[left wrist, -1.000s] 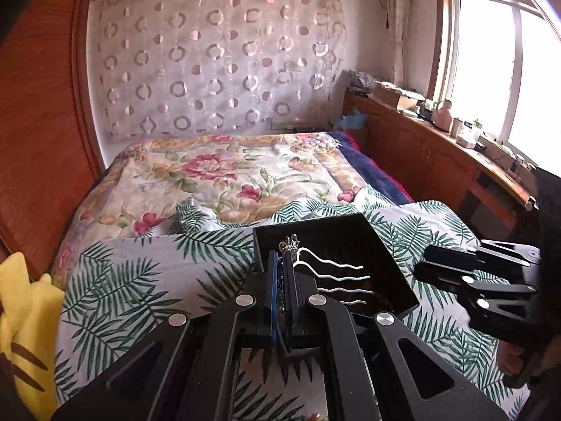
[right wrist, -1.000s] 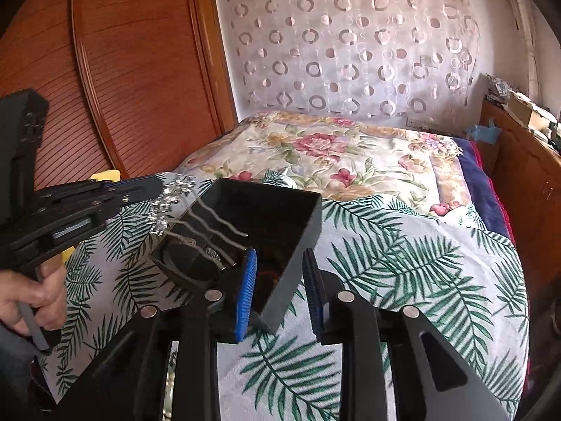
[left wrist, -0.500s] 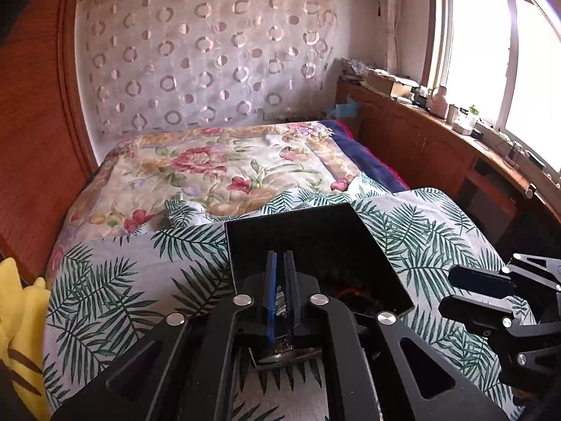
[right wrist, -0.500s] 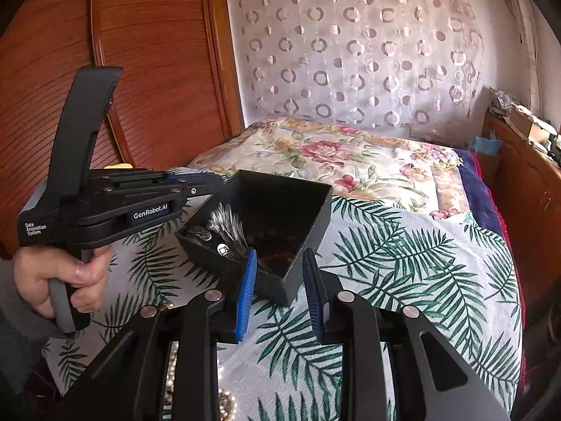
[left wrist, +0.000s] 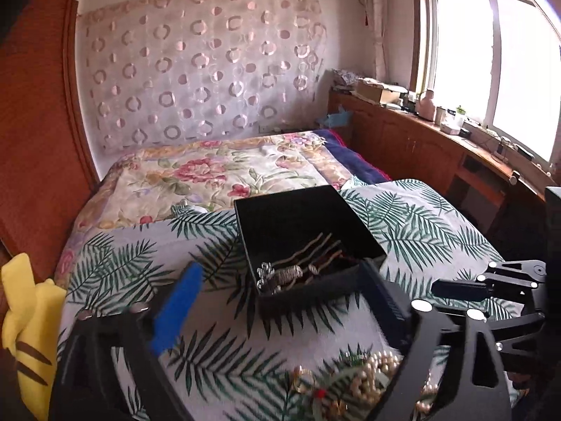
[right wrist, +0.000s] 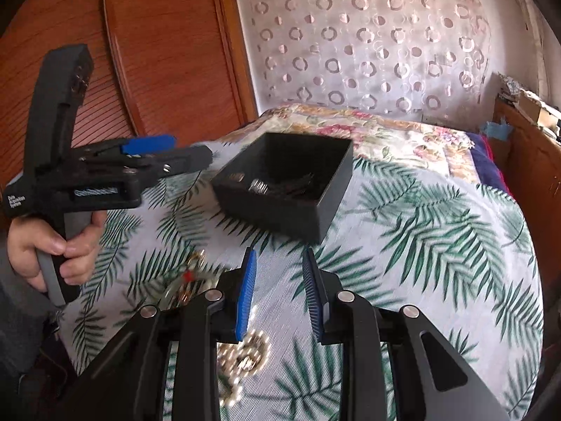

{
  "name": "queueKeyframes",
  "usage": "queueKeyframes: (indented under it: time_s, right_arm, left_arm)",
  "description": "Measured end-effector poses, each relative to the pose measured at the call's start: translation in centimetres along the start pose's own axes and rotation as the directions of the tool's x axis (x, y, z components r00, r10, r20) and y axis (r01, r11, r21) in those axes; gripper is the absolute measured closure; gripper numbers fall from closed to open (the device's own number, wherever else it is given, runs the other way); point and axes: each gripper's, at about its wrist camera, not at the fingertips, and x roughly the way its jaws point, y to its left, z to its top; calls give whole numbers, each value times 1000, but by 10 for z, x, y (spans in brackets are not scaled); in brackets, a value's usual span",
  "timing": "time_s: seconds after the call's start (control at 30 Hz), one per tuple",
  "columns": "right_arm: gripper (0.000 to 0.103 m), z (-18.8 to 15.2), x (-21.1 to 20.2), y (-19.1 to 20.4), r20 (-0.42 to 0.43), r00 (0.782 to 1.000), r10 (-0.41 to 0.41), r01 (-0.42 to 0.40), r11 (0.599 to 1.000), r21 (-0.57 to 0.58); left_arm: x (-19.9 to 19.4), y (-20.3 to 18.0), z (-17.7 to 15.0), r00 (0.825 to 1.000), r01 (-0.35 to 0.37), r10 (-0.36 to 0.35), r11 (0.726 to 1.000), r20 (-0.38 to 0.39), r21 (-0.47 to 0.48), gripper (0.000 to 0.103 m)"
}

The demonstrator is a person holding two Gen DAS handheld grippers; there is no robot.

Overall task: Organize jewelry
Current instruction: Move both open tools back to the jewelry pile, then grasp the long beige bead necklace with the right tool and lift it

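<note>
Left claw [left wrist: 280,301] is springing open, nothing between its jaws, the hairpin [left wrist: 298,266] lying in the black box [left wrist: 308,224]; right claw [right wrist: 278,293] hangs part-open, empty, over the bed [right wrist: 438,210].

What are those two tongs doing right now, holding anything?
Left tongs: opening wide, nothing between them; the silver hair comb lies in the black box.
Right tongs: partly open, holding nothing.
</note>
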Motion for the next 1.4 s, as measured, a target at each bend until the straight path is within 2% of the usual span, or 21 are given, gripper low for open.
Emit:
queueKeyframes:
  time_s: [0.1, 0.4, 0.6, 0.93, 1.23, 1.27, 1.3, 1.33, 1.4]
  right_arm:
    - [74, -14, -1, 11, -22, 1000, 18, -18, 1000, -12]
    - [74, -47, -5, 24, -94, 994, 48, -52, 998, -35]
    - [74, -59, 0, 30, -129, 991, 24, -33, 997, -73]
    - [74, -47, 13, 44, -152, 988, -25, 1, 988, -155]
    - [72, -40, 22, 43, -176, 984, -18, -13, 985, -174]
    - [75, -40, 21, 43, -179, 984, -10, -22, 985, -172]
    - [84, -40, 21, 42, -178, 984, -8, -23, 985, -173]
    - [85, -40, 21, 42, -175, 985, -8, -23, 984, -175]
    - [98, -39, 16, 41, -162, 987, -2, -25, 986, -166]
  left_arm:
    - [-11, 1, -13, 1000, 13, -13, 1000, 13, -12, 8]
    - [-30, 11, -59, 999, 32, -33, 998, -22, -57, 8]
    - [-36, 18, -79, 998, 43, -47, 996, -51, -77, 8]
    - [-39, 18, -90, 996, 48, -53, 996, -70, -73, 8]
    - [-41, 12, -92, 995, 61, -65, 996, -73, -63, 8]
    - [-41, 11, -93, 995, 62, -66, 996, -72, -63, 8]
    - [-41, 11, -93, 995, 63, -68, 996, -72, -63, 8]
    - [-41, 11, -93, 995, 63, -68, 996, -73, -63, 8]
    - [-41, 10, -93, 995, 63, -68, 996, -72, -63, 8]
